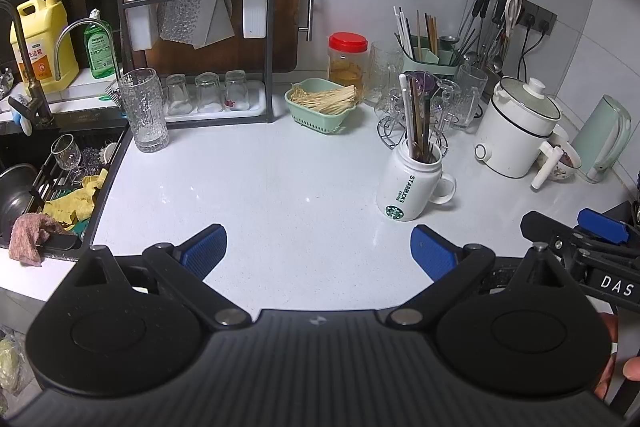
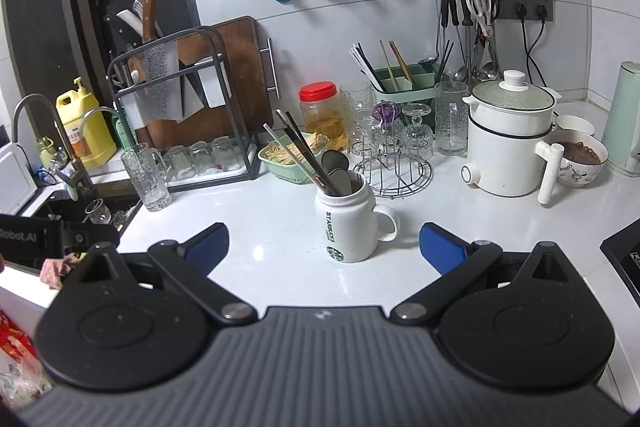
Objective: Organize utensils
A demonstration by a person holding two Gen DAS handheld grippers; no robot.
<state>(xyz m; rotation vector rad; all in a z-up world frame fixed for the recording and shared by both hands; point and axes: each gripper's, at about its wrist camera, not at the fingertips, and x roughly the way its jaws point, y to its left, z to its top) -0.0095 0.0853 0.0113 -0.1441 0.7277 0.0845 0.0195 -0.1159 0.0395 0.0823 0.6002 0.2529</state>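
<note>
A white Starbucks mug (image 1: 408,185) (image 2: 348,223) stands on the white counter (image 1: 260,187) with chopsticks (image 1: 418,123) (image 2: 298,149) and spoons (image 2: 338,173) upright in it. A green utensil caddy (image 1: 430,57) (image 2: 404,83) with more chopsticks sits at the back by the wall. My left gripper (image 1: 319,249) is open and empty above the counter, left of the mug. My right gripper (image 2: 324,247) is open and empty, with the mug just beyond and between its fingers. The right gripper's blue pad (image 1: 604,225) also shows in the left wrist view.
A sink (image 1: 48,187) with dishes and cloths lies to the left. A knife and board rack (image 1: 200,39), a tall glass (image 1: 144,111), a green basket (image 1: 320,105), a red-lidded jar (image 2: 322,115), a glass stand (image 2: 394,147), a white cooker (image 2: 508,139), a bowl (image 2: 582,157), a kettle (image 2: 626,119).
</note>
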